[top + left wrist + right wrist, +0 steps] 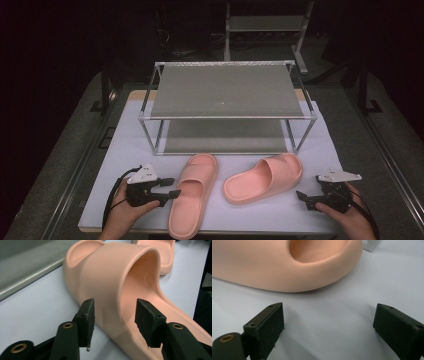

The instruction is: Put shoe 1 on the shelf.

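Straddling the left slipper's (120,277) strap edge, the left gripper (115,320) stands unclenched, pads not pressing; the right gripper (329,327) gapes empty beside the right slipper (287,262).

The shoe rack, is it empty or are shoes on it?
Empty. Both shelves of the shoe rack are bare, and the two pink slippers lie on the table in front.
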